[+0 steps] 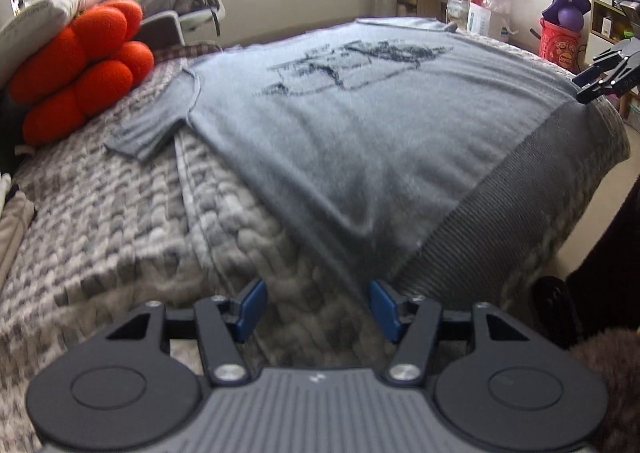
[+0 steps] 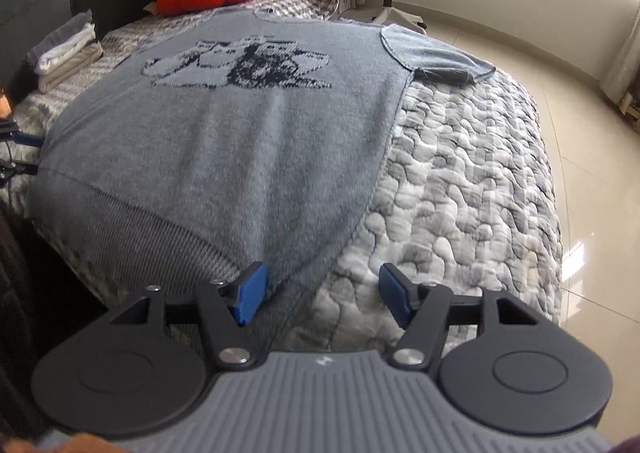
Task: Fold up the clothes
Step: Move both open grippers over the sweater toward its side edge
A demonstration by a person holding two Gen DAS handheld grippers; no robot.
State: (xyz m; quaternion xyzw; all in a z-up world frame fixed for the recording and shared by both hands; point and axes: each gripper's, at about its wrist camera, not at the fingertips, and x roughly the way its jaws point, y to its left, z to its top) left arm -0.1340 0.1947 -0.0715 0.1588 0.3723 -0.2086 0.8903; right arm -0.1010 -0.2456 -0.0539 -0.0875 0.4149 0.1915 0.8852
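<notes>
Hovering with both sets of fingers wide apart and empty, my left gripper and right gripper each face a hem corner of the sweater, which stretches lengthwise away on the bed.

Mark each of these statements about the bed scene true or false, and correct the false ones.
1. The grey sweater lies spread flat on the quilt, printed side up. True.
2. The left gripper is shut on the sweater's hem. False: its jaws stand apart at the hem corner, with nothing pinched.
3. The right gripper is open, with the sweater's side edge between its fingers. True.
4. The orange cushion sits on top of the sweater. False: it lies at the head of the bed, clear of the sweater.
5. A small stack of folded clothes lies on the bed beside the sweater. True.
6. Both sleeves are already folded in. False: the visible sleeve is spread outward.
</notes>
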